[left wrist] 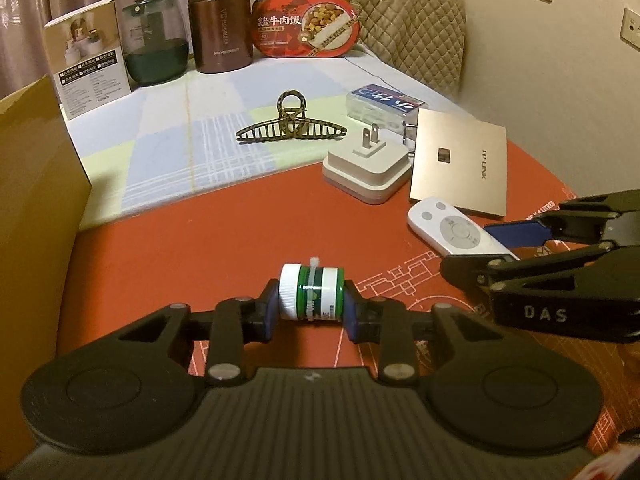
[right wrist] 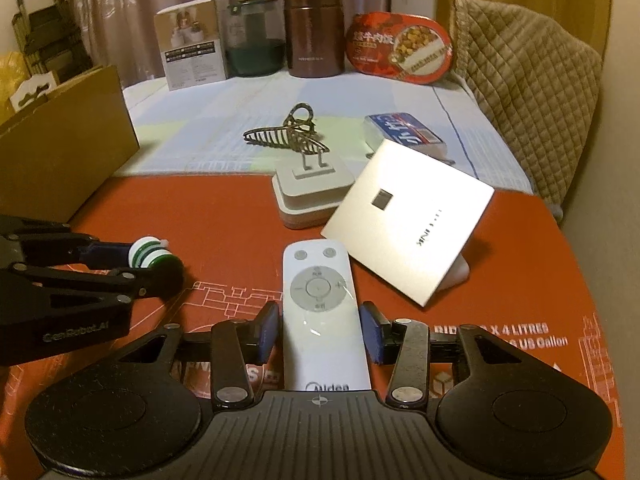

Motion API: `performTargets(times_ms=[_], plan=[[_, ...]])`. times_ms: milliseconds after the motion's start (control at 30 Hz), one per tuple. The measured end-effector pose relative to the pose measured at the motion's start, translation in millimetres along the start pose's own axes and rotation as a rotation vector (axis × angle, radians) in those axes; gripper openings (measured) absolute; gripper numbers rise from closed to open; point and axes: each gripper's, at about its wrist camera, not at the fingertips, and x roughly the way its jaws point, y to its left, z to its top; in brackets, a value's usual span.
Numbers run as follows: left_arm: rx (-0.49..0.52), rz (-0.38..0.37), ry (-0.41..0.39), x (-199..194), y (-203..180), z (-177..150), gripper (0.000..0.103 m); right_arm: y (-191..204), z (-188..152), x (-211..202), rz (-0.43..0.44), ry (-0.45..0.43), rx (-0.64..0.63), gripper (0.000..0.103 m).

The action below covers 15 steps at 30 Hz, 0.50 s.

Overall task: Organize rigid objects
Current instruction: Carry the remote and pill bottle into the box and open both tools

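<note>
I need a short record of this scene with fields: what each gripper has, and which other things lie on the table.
left gripper: shut on small green bottle, held sideways
right gripper: open, white remote between the pads, gaps at both sides
surface: red mat
nearby: plug adapter, TP-Link router, hair claw
left edge: cardboard box

the small green-and-white plastic bottle [left wrist: 311,293] lies on its side between the fingers of the left gripper [left wrist: 310,312], above the red tabletop [left wrist: 224,240]. to its right the right gripper [right wrist: 320,330] straddles the white oblong remote control [right wrist: 322,312]. beyond that remote lie the flat gold square router [right wrist: 408,236] and, left of it, the white square plug adapter [right wrist: 308,196]. further ahead sits the dark metal claw hair clip [left wrist: 290,126]. a brown cardboard box [left wrist: 36,184] stands left of the left gripper.
</note>
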Motion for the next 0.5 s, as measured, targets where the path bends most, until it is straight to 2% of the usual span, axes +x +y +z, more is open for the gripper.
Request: performTargets(times_ms=[67, 100, 233, 500], plan=[[-0.003, 0.000, 0.002, -1, 0, -1, 0.027, 3, 0, 1, -0.008, 0.006, -0.022, 0.041], [-0.004, 0.003, 0.001, -2, 0, -1, 0.027, 4, 0, 0, -0.015, 0.010, -0.031, 0.037], [-0.009, 0.004, -0.001, -7, -1, -2, 0.027, 4, -1, -3, -0.028, 0.018, -0.009, 0.037], [-0.036, 0.007, -0.016, -38, -4, -1, 0.027, 2, 0, -35, -0.016, -0.028, 0.047, 0.037]])
